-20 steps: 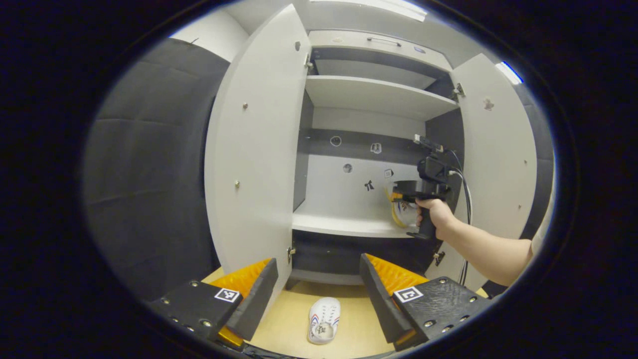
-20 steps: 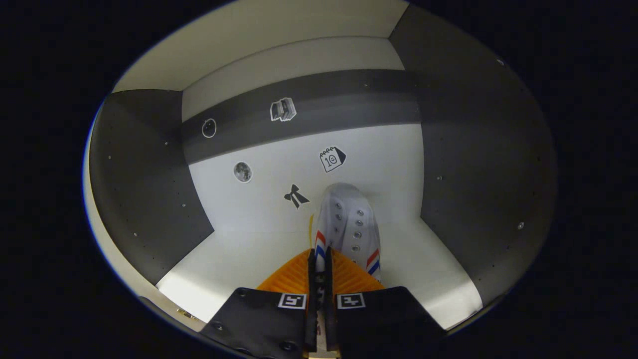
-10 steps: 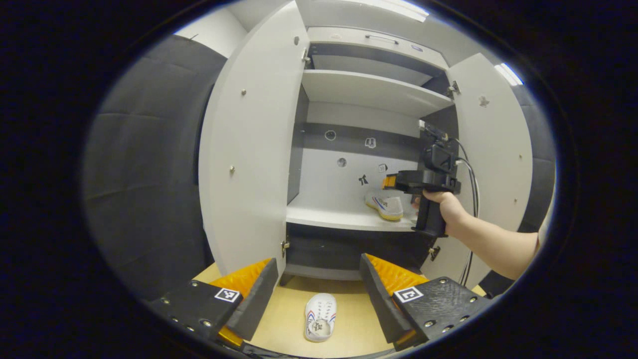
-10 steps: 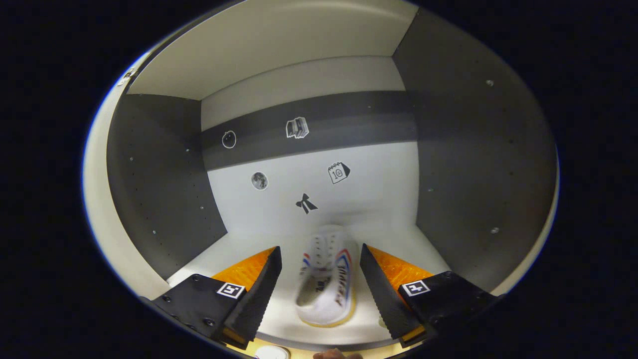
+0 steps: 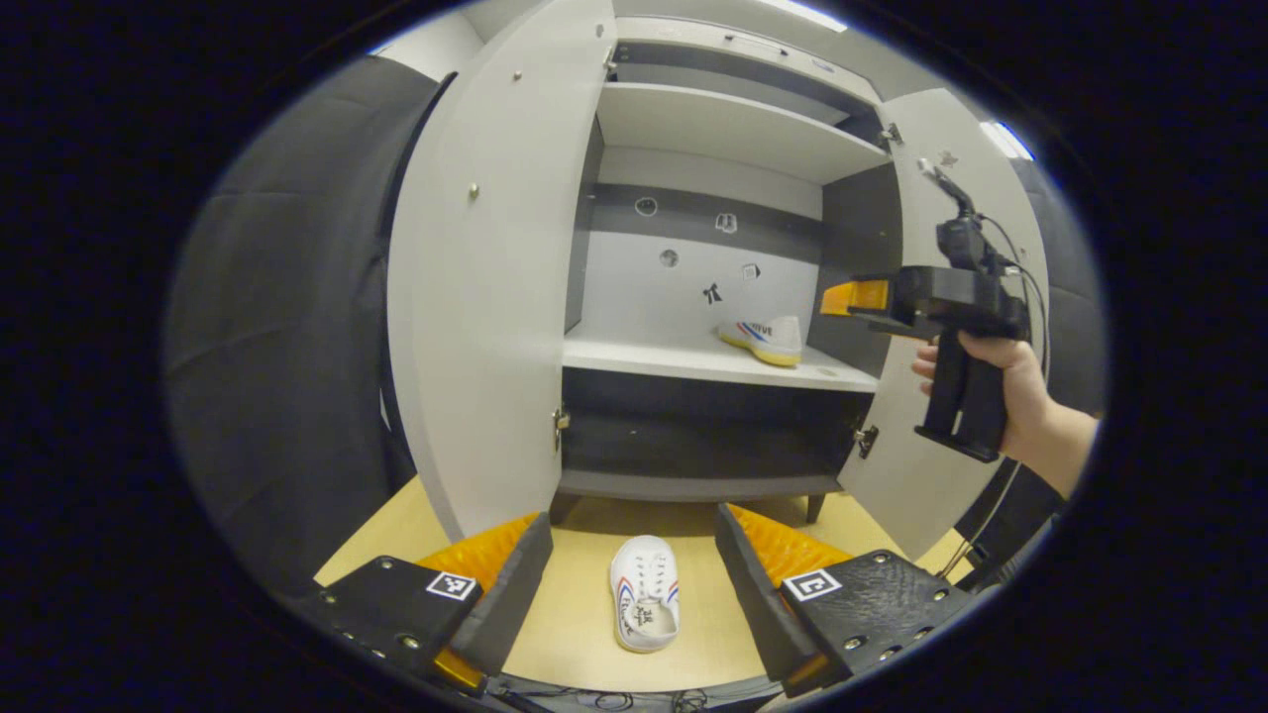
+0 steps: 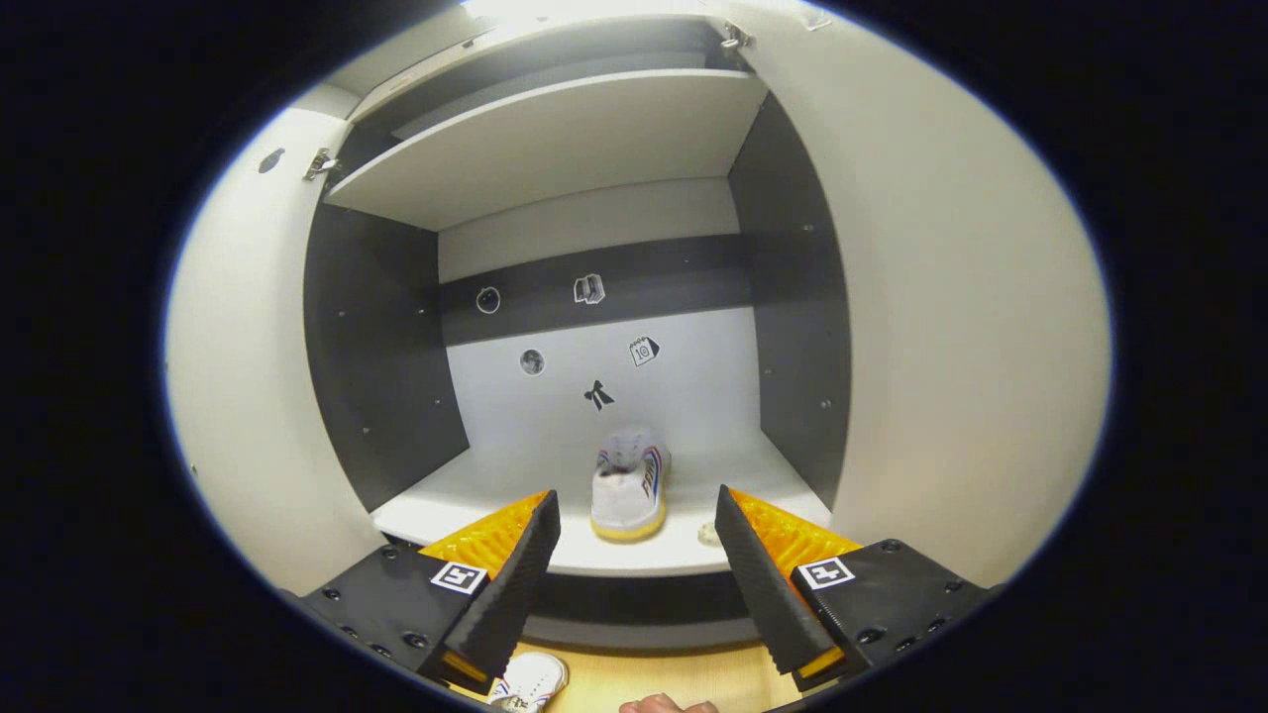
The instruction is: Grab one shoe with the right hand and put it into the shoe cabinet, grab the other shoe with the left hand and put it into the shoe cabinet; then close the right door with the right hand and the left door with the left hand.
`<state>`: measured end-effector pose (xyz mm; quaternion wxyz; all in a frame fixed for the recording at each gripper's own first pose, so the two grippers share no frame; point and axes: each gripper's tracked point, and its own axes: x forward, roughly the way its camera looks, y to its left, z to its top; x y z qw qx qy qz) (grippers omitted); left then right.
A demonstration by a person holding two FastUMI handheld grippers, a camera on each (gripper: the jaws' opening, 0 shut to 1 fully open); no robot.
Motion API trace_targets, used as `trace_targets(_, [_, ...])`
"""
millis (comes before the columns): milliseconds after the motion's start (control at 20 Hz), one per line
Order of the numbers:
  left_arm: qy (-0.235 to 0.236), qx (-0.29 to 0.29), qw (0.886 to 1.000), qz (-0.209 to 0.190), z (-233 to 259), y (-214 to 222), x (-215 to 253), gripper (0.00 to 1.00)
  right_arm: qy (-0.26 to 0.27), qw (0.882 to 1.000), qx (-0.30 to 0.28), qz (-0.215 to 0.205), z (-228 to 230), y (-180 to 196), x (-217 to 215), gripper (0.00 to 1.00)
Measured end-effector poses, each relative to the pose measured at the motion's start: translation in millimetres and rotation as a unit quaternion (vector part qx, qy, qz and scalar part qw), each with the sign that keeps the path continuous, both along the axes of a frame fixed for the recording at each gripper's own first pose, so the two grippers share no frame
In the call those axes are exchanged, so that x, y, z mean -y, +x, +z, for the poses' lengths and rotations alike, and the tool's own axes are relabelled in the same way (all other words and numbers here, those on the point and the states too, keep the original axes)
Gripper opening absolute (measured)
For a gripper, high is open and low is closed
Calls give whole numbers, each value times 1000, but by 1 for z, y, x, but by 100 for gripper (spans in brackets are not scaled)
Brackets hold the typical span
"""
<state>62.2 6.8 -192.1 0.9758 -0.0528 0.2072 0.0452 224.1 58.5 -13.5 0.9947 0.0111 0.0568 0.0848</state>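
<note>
Left gripper (image 5: 634, 584): jaws wide apart, holding nothing, hanging over the white shoe on the floor (image 5: 644, 606), which lies between them untouched, in front of the shoe cabinet (image 5: 733, 129) with both doors open. Right gripper (image 6: 639, 574): jaws wide apart and empty, facing the middle shelf (image 6: 475, 500), where the other shoe (image 6: 628, 485) rests heel outward, clear of both jaws.
</note>
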Motion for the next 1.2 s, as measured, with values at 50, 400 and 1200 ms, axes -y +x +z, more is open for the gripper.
trace_targets(50, [1,-13,1000,-10,-13,2,1,96,-10,1000,-3,-1,-9,-16,4,98])
trace_targets(400, [-15,-113,991,-64,-116,19,24,96,-67,995,-64,-19,-81,-111,37,98])
trace_targets(1200, [48,-244,961,-122,-278,51,8,94,-75,961,-196,-180,-149,-290,165,99])
